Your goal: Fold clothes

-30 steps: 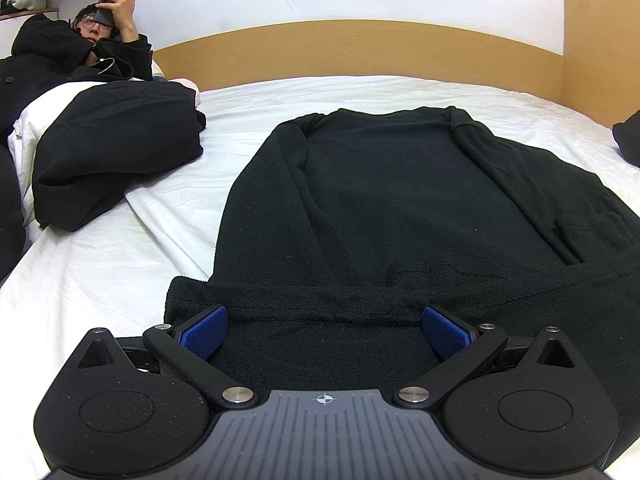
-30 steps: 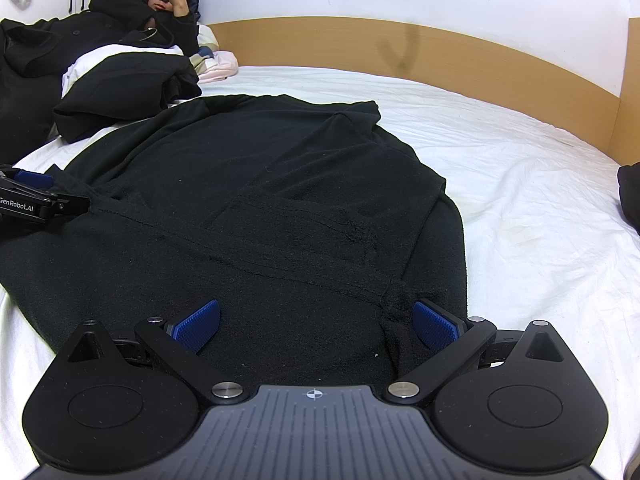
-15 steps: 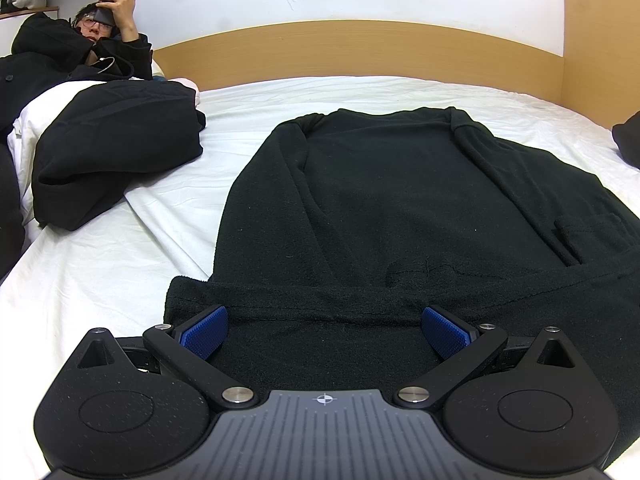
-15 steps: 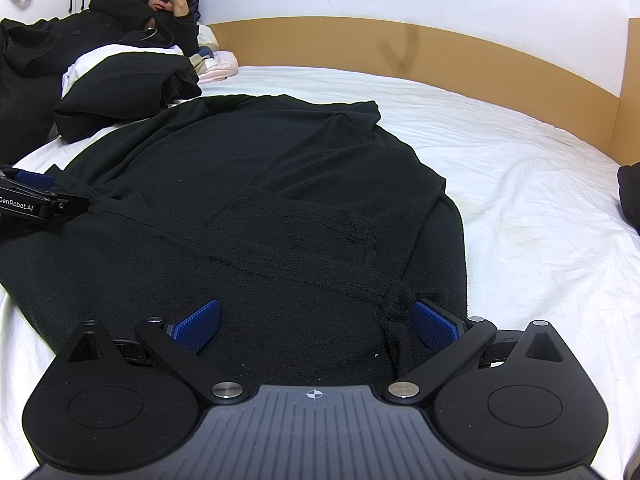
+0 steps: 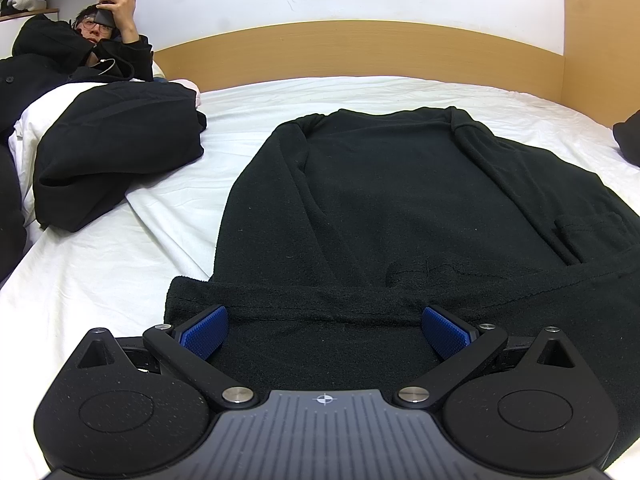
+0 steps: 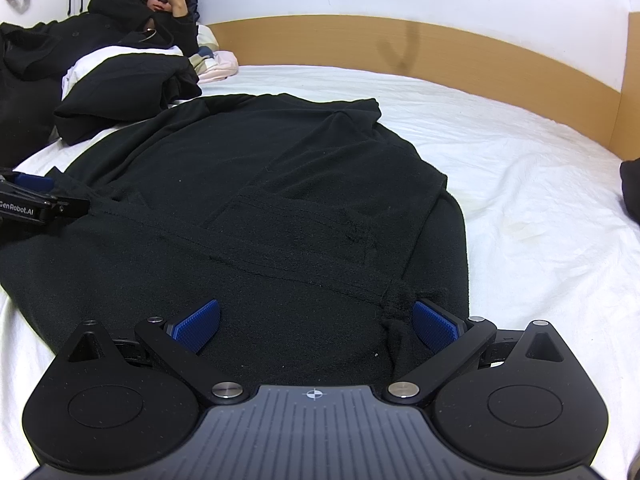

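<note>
Your left gripper (image 5: 325,330) is spread wide, its two blue ribbed pads (image 5: 204,332) far apart and resting low over the near hem of the black fleece garment (image 5: 400,208); nothing is pinched between them, though the cloth lies under and between both pads. Your right gripper (image 6: 316,327) is just as wide and also released, its left pad (image 6: 196,326) lying on flat fleece while the right pad sits against a small bunched ridge of fabric at the garment's near right corner. Whether the pads press into the cloth or only hover over it, you cannot tell. The garment is spread across the middle of the white bed sheet (image 5: 100,276), soft and matte with a slightly nubby pile, a stitched seam running across it near your grippers and a folded band along the near edge; its far end narrows toward the wooden headboard (image 5: 360,52). In the right wrist view your left gripper's black arm shows at the left edge, resting on the garment's left side. The sheet is creased, with one loose flap turned up beside the garment on the left. Further left lies a bulky black folded coat (image 5: 116,152) on a white pillow or duvet, apart from the garment, and behind it a person in dark clothes (image 5: 72,60) reclines holding a phone (image 5: 112,4) up. A dark object (image 5: 628,140) peeks in at the right edge.
</note>
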Demonstrator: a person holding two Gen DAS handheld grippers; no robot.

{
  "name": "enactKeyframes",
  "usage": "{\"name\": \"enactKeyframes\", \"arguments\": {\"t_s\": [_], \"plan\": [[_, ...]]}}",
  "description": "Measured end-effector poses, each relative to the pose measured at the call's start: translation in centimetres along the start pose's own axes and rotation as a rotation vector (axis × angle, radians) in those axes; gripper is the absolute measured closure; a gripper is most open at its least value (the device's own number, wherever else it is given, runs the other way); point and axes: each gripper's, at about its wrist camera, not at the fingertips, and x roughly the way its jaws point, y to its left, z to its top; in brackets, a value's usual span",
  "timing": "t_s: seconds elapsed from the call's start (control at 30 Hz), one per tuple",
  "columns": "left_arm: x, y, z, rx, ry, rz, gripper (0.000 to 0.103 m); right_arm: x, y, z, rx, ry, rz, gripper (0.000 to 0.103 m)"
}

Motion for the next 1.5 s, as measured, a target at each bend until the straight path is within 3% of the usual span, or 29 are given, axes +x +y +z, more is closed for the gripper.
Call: {"name": "enactKeyframes", "arguments": {"t_s": [0.17, 0.23, 0.3, 0.37, 0.4, 0.5, 0.57, 0.63, 0.7, 0.77, 0.87, 0.97, 1.03, 1.07, 1.1, 1.17, 1.23, 1.4, 1.5], "plan": [[0.0, 0.0, 0.0, -0.002, 0.0, 0.0, 0.0, -3.0, 0.0, -0.3, -0.048, 0.0, 0.002, 0.0], [0.0, 0.0, 0.0, -0.002, 0.0, 0.001, 0.0, -5.5, -0.5, -1.2, -0.071, -0.078, 0.081, 0.0], [0.0, 0.0, 0.0, -0.004, 0.0, 0.0, 0.0, -6.8, -1.2, -1.8, -0.01, -0.17, 0.187, 0.0], [0.0, 0.0, -0.1, -0.003, 0.001, 0.001, 0.0, -5.8, -1.3, -1.5, 0.063, -0.116, 0.247, 0.001], [0.0, -0.1, -0.1, -0.002, 0.001, 0.001, 0.0, -5.1, -1.1, -1.3, 0.079, -0.073, 0.252, 0.007], [0.1, 0.0, 0.0, -0.005, 0.007, -0.004, 0.0, -3.6, -1.1, -1.4, 0.042, 0.012, 0.18, 0.028], [0.1, 0.0, 0.0, -0.007, 0.008, -0.005, 0.0, -4.1, -2.2, -1.4, 0.05, 0.018, 0.185, 0.034], [0.1, 0.0, 0.0, -0.005, 0.008, -0.003, 0.0, -4.9, -4.0, -1.6, 0.088, 0.028, 0.137, 0.035], [0.1, -0.1, 0.0, -0.005, 0.007, -0.002, 0.0, -5.6, -5.9, -2.2, 0.138, 0.014, 0.119, 0.045], [0.1, -0.1, 0.0, -0.006, 0.007, -0.002, 0.0, -6.1, -7.3, -2.3, 0.221, 0.011, 0.138, 0.05], [0.1, -0.1, 0.0, -0.005, 0.006, -0.001, 0.0, -6.7, -6.0, -2.0, 0.171, -0.024, 0.172, 0.052], [0.1, -0.1, -0.1, -0.005, 0.006, -0.001, 0.0, -5.6, -5.0, -1.9, 0.131, 0.024, 0.145, 0.052], [0.0, -0.2, -0.1, -0.005, 0.006, -0.001, 0.0, -5.4, -6.3, -2.2, 0.167, 0.033, 0.139, 0.056], [0.0, -0.2, -0.1, -0.006, 0.006, -0.001, 0.0, -5.8, -7.5, -2.4, 0.213, 0.03, 0.154, 0.064], [0.0, -0.2, -0.1, -0.006, 0.006, -0.002, 0.0, -6.3, -8.6, -2.6, 0.25, 0.023, 0.137, 0.074], [0.1, -0.2, -0.1, -0.007, 0.006, -0.002, 0.0, -7.2, -10.6, -3.0, 0.309, 0.009, 0.089, 0.075], [0.0, -0.2, -0.1, -0.008, 0.005, -0.003, 0.0, -7.6, -11.4, -3.4, 0.289, 0.006, -0.008, 0.07], [0.0, -0.2, -0.1, -0.007, 0.006, -0.003, 0.0, -10.1, -10.3, -2.8, 0.251, -0.121, 0.157, 0.07], [0.0, -0.2, -0.1, -0.006, 0.006, -0.002, 0.0, -9.4, -8.0, -2.5, 0.169, -0.087, 0.24, 0.071]]}}
